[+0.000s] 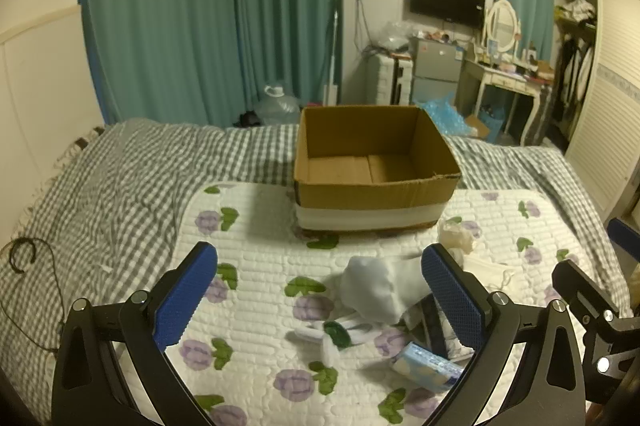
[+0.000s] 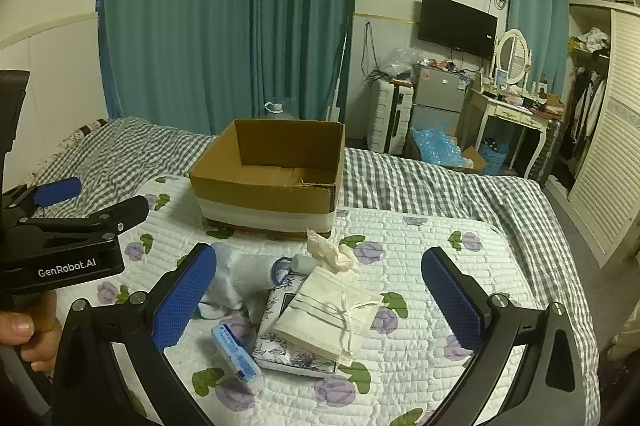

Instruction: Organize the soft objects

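Note:
An open, empty cardboard box [image 1: 372,162] [image 2: 272,178] stands on the bed beyond a floral quilted pad. Soft items lie in a pile on the pad in front of it: a white sock [image 1: 376,286] [image 2: 240,278], a stack of face masks [image 2: 332,314], a crumpled tissue [image 2: 332,252], a blue tissue pack [image 1: 426,366] [image 2: 236,350] and a floral pouch [image 2: 280,346]. My left gripper [image 1: 320,302] is open above the pad, just left of the pile. My right gripper [image 2: 320,302] is open and hovers over the masks. Both are empty.
The quilted pad [image 2: 420,306] lies on a grey checked bedspread [image 1: 100,186]. A black cable [image 1: 24,254] rests on the bed at left. Teal curtains, a fridge [image 2: 438,102], a dressing table [image 2: 516,114] and a wardrobe stand beyond the bed.

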